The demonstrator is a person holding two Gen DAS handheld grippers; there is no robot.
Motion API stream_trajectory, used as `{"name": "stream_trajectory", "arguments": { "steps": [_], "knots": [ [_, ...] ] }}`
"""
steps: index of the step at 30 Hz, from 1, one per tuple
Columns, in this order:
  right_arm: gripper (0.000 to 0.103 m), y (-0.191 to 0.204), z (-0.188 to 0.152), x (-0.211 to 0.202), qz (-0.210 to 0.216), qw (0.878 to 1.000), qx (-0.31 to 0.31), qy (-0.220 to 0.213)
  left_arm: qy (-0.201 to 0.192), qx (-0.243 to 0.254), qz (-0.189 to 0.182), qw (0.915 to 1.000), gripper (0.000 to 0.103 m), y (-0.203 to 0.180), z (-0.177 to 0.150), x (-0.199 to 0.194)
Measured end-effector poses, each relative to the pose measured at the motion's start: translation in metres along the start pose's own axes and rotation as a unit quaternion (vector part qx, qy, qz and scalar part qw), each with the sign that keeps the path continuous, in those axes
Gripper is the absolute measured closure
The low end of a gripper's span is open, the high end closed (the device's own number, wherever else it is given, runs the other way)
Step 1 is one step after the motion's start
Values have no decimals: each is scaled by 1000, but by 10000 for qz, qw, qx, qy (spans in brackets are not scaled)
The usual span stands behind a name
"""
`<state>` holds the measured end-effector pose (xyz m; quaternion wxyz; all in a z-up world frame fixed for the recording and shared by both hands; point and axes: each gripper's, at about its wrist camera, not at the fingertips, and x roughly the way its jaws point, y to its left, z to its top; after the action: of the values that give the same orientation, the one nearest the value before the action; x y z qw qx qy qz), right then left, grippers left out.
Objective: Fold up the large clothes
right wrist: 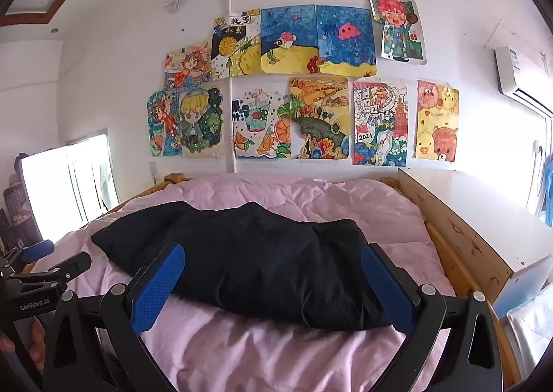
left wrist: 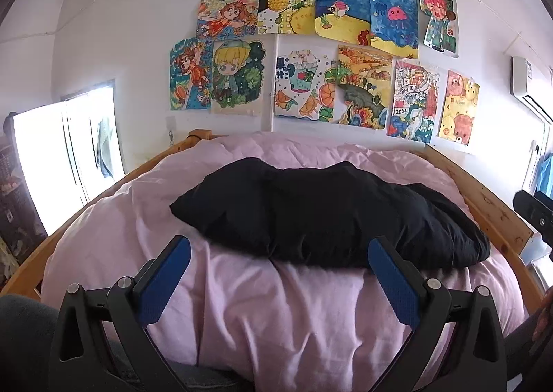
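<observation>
A black garment (left wrist: 321, 212) lies in a bulky heap across the middle of a pink quilt (left wrist: 259, 305). It also shows in the right wrist view (right wrist: 255, 260) on the same quilt (right wrist: 262, 350). My left gripper (left wrist: 280, 254) is open and empty, just short of the garment's near edge. My right gripper (right wrist: 273, 264) is open and empty, its fingers spread in front of the garment's near edge. The left gripper also shows at the left edge of the right wrist view (right wrist: 52, 264).
The quilt covers a bed with a wooden frame (left wrist: 484, 198) that rises along the right side (right wrist: 459, 236). Children's drawings (left wrist: 311, 57) hang on the white wall behind. A bright window (left wrist: 62, 157) is at the left. An air conditioner (right wrist: 518, 77) hangs at the right.
</observation>
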<state>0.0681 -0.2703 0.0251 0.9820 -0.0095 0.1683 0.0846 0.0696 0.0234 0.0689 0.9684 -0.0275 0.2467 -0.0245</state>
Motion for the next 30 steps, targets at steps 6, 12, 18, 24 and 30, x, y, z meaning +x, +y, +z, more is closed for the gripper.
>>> {"name": "stream_trajectory", "arguments": {
  "steps": [6,12,18,24,30],
  "knots": [
    [0,7,-14,-21,-31,10000,8,-72,-149,95,186,9997,2,1,-9,-19],
    [0,7,-29,-31,-112,9999,103,72,-108,318,238,9992,2,-1,-25,-30],
    [0,7,-41,-30,-227,9993,96,284,-79,490,287,9984,2,-7,-36,-32],
    [0,3,-58,-16,-253,9973,217,662,149,329,221,9991,2,-3,-40,-19],
    [0,-3,-63,-8,-294,9962,319,752,343,231,196,9990,2,-1,-44,-9]
  ]
}}
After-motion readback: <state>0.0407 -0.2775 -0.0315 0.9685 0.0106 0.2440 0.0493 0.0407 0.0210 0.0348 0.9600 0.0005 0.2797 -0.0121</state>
